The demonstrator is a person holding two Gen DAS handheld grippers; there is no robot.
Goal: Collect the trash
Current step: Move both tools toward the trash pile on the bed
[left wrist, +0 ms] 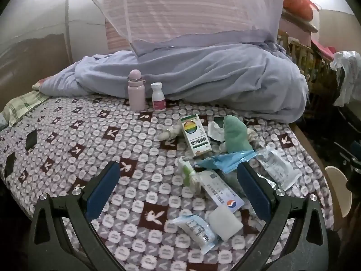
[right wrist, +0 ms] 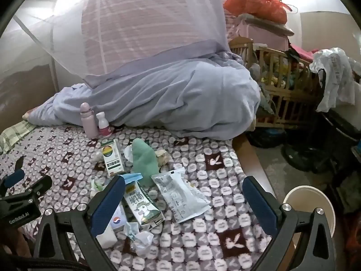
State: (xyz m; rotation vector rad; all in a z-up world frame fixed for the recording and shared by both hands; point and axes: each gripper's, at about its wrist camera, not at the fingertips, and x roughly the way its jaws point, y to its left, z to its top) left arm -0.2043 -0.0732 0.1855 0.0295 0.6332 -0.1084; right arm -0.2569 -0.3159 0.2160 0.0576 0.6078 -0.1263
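Observation:
Trash lies scattered on the patterned bed cover (left wrist: 67, 140): a rainbow-marked medicine box (left wrist: 195, 135) (right wrist: 112, 157), a green cloth (left wrist: 235, 135) (right wrist: 144, 158), a blue plastic scrap (left wrist: 223, 161), a white packet (left wrist: 278, 169) (right wrist: 182, 194), a long white box (left wrist: 222, 192), a foam block (left wrist: 225, 222), a drink pouch (right wrist: 142, 205) and crumpled tissue (right wrist: 141, 241). My left gripper (left wrist: 178, 166) hovers open above the long box and wrappers. My right gripper (right wrist: 183, 180) hangs open over the white packet. Neither holds anything.
A pink bottle (left wrist: 136, 90) and a white pill bottle (left wrist: 158, 97) stand upright before a heaped blue quilt (left wrist: 203, 79). A white bucket (right wrist: 309, 205) sits on the floor beside the bed's right edge. A wooden crib (right wrist: 270, 67) stands beyond, piled with clutter.

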